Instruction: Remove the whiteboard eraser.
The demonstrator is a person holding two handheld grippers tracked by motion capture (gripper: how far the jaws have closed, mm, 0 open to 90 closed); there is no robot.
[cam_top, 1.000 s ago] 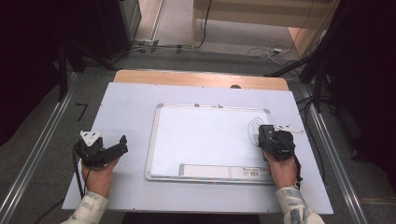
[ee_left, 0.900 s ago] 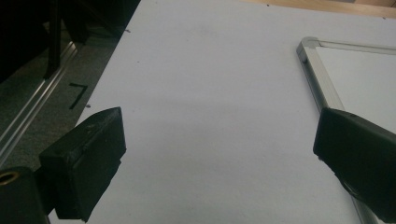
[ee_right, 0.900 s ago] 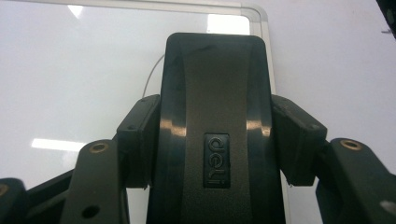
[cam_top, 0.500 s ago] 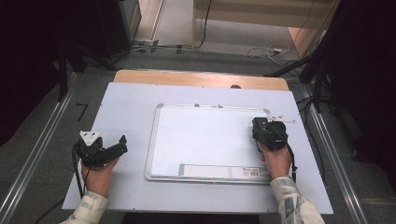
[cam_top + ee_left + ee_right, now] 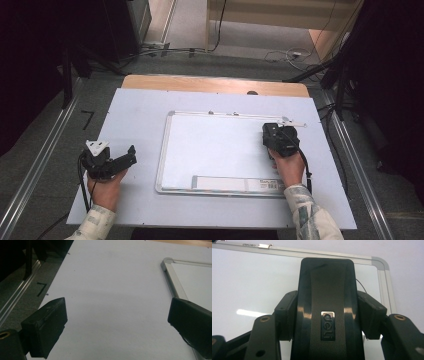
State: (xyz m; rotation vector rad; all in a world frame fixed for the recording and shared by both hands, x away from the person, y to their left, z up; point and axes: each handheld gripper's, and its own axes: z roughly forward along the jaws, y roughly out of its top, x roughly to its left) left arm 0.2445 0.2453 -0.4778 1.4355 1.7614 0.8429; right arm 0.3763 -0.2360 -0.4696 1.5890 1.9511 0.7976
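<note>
Right gripper point(image 5: 278, 137) sits over the upper right part of the whiteboard point(image 5: 215, 150), near its top right corner. Jaws clamped on a black whiteboard eraser point(image 5: 327, 305) (silver "deli" badge on its back, plain in the right gripper view). One jaw presses each long side of the eraser, which points toward the board's top rail. In the high view the eraser is hidden under the gripper body, so whether its face touches the board I cannot tell. A thin dark pen stroke point(image 5: 362, 286) shows on the white surface just right of the eraser, close to the rounded corner of the frame.

Whiteboard lies flat in the middle of the pale table top point(image 5: 140, 115), aluminium frame all round, a printed label strip point(image 5: 235, 184) along its near edge. A small metal clip point(image 5: 265, 245) sits on the top rail.

Left gripper point(image 5: 120, 161) rests on the table well left of the board, held in the person's left hand point(image 5: 106, 187). Jaws stand wide apart, nothing between them (bare table top in the gap, seen in the left gripper view). The board's top left corner point(image 5: 166, 262) lies ahead and to the right of them.

Right hand point(image 5: 289, 167) comes in over the board's near right corner, patterned sleeve point(image 5: 310, 215) behind it.
</note>
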